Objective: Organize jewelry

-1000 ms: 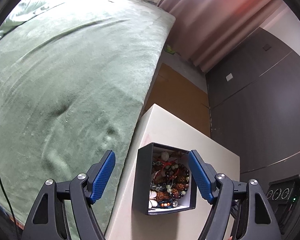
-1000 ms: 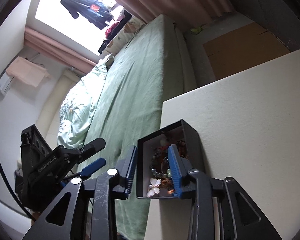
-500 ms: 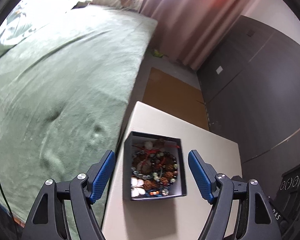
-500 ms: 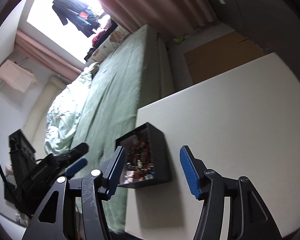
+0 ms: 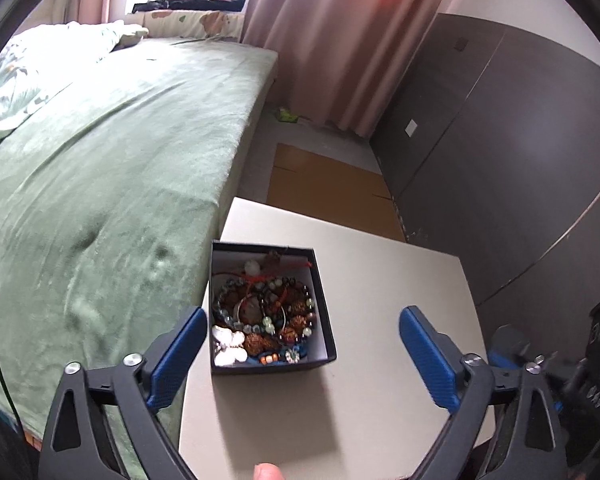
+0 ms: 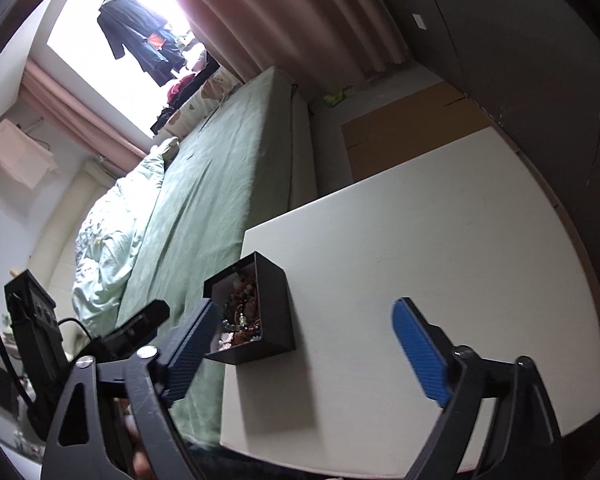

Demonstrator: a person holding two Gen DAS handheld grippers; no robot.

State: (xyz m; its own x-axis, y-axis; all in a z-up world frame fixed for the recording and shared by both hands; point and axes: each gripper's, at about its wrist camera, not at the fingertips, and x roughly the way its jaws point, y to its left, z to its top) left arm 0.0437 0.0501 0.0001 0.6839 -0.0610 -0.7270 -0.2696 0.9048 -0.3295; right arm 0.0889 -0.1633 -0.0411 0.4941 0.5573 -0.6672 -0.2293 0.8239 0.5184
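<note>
Jewelry (image 5: 262, 316) lay heaped inside the black box (image 5: 324, 344) at the table's (image 5: 380, 280) bed-side edge. My left gripper (image 5: 300, 356) and right gripper (image 6: 300, 340) were spread, empty. Sorted or awaiting sorting: undeterminable.

The beads (image 5: 264, 312) are lying tangled in the box (image 5: 320, 320), too small to tell apart. In the right wrist view, the box's near wall is hiding most of them, and the table (image 6: 440, 240) is running off frame.

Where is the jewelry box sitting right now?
The box sits on the white table, at its left edge beside the green bed.
</note>
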